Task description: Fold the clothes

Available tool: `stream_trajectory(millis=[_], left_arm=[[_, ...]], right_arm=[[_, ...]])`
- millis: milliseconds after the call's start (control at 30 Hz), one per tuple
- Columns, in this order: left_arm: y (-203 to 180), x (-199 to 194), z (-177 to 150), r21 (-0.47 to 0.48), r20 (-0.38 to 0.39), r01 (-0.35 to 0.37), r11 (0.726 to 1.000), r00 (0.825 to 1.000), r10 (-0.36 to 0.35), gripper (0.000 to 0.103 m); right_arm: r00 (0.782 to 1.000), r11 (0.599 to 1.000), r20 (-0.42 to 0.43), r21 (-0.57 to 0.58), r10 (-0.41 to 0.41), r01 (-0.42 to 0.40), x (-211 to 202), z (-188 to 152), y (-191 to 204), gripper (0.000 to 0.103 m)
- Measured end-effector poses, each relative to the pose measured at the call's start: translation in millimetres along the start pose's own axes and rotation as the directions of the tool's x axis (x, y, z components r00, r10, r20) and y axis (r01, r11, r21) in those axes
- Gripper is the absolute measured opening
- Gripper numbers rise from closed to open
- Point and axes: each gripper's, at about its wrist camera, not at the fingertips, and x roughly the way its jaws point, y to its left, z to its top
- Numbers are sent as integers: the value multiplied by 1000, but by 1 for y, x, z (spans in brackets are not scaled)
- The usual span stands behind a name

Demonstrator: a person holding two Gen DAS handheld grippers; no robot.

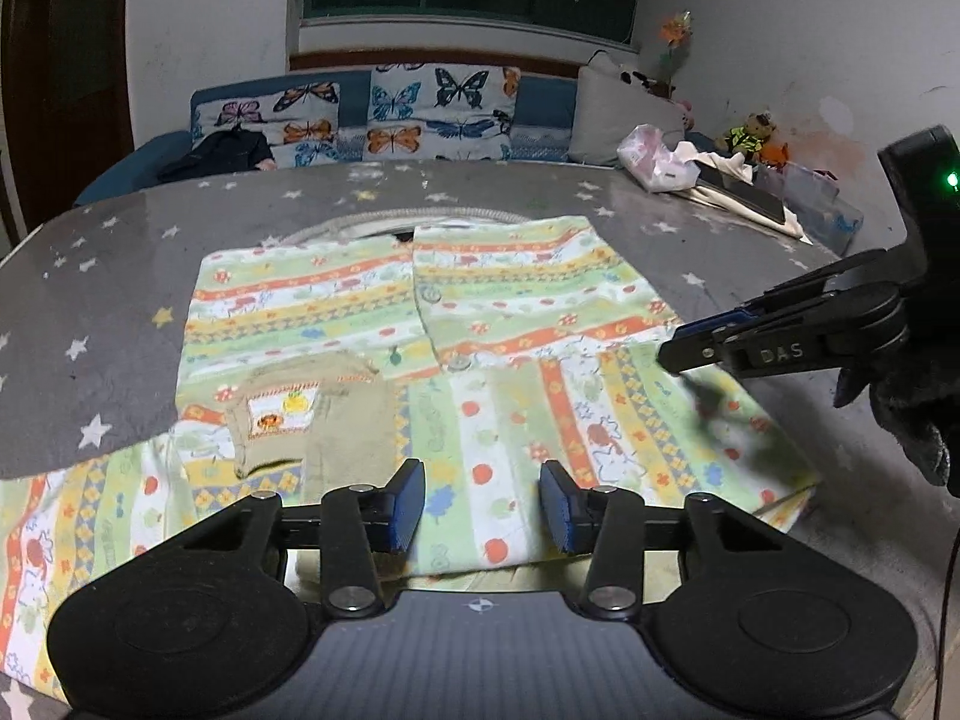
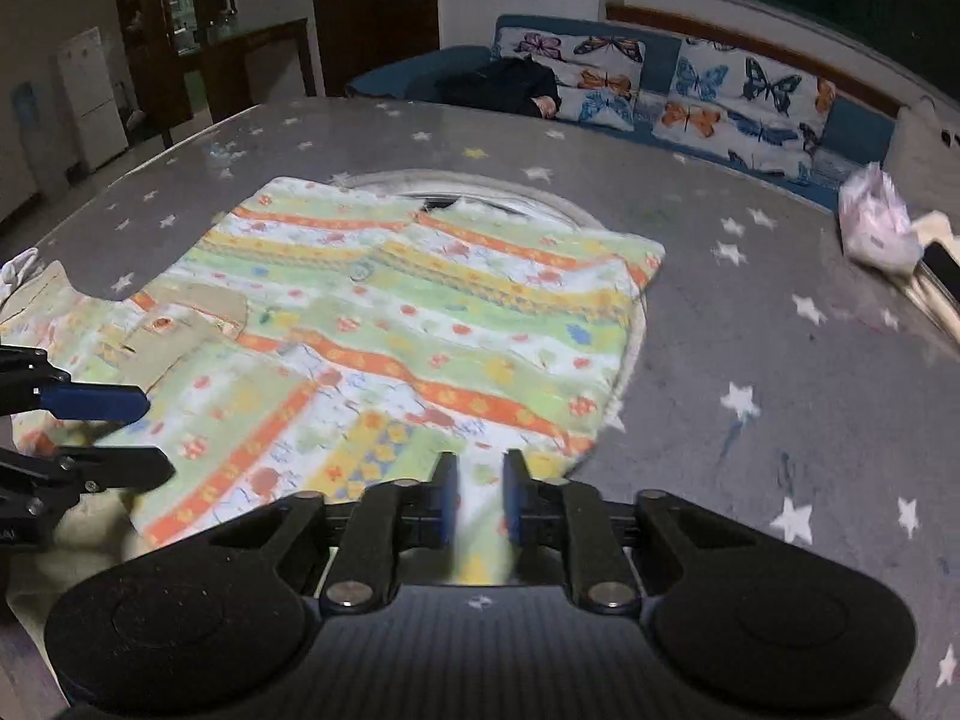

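Where blurred, shirt [image 2: 420, 324] hem, right tongs [image 2: 480, 495]

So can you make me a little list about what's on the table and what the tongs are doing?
garment: striped, colourful cotton shirt with a beige patch pocket, lying flat, buttoned front up
surface: grey table cover with white stars
left tongs: open above the shirt's near hem, cloth below them, not pinched
right tongs: nearly closed on the shirt's near edge, a strip of cloth between the pads
clutter: pink plastic bag at the far right corner
behind: butterfly-print cushions on a blue sofa
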Motion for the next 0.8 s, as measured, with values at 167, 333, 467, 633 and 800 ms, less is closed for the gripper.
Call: stream_trajectory(millis=[167,333,467,633,800], left_arm=[[0,-1,2,-3,8,6,1000,1000,-6,47],[2,3,2,-15,1,4,1000,1000,-4,49],[6,-4,1,-29,14,0,1000,1000,0,50],[9,-12,-2,-38,23,-10,999,1000,11,50],[12,-14,-9,-54,12,-26,998,1000,26,50]], right_arm=[[1000,1000,16,12,-4,4,-5,0,0,10],[1000,1000,0,-10,5,-5,2,-2,6,13],[1000,999,18,-33,19,-19,-11,-5,14,21],[998,993,0,-108,58,-57,-29,-21,30,24],[998,990,-23,-130,54,-57,-34,-39,35,29]])
